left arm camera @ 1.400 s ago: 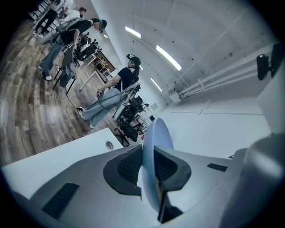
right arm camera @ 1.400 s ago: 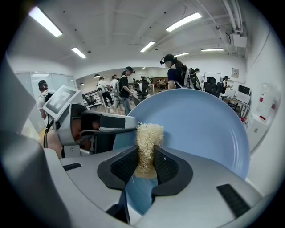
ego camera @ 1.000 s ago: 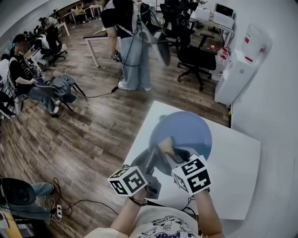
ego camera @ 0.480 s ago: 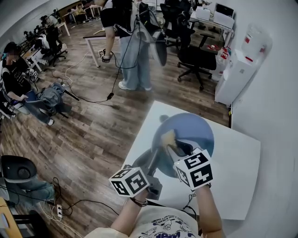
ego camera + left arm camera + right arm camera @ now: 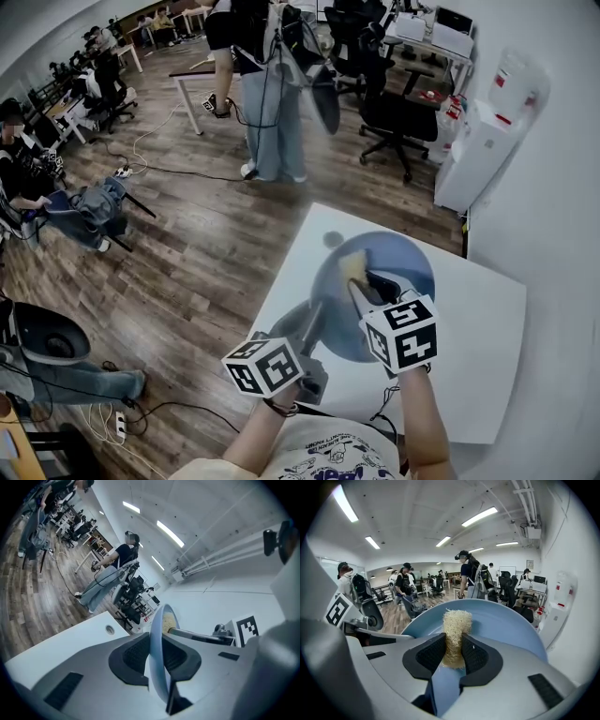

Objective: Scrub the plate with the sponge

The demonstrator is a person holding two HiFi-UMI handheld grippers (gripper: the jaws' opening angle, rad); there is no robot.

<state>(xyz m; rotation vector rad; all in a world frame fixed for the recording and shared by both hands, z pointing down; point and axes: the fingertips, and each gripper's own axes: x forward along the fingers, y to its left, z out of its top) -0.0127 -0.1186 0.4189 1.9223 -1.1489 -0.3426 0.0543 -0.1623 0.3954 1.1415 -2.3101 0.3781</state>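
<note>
A round blue plate (image 5: 398, 272) is held tilted above the white table (image 5: 483, 347). My left gripper (image 5: 314, 323) is shut on its near-left rim; in the left gripper view the plate (image 5: 156, 634) stands edge-on between the pads of that gripper (image 5: 157, 657). My right gripper (image 5: 361, 286) is shut on a pale yellow fibrous sponge (image 5: 353, 266), which presses on the plate's face near its upper left. In the right gripper view the sponge (image 5: 456, 629) sticks up from the jaws of my right gripper (image 5: 453, 656) against the plate (image 5: 508, 625).
A white water dispenser (image 5: 480, 141) stands beyond the table's far right corner. Black office chairs (image 5: 394, 117) and a standing person (image 5: 267, 84) are behind the table, on the wooden floor. More people sit at desks at the far left (image 5: 28, 159).
My right gripper has slid the sponge up and to the right across the plate's face. The left gripper has kept its hold on the rim nearly still.
</note>
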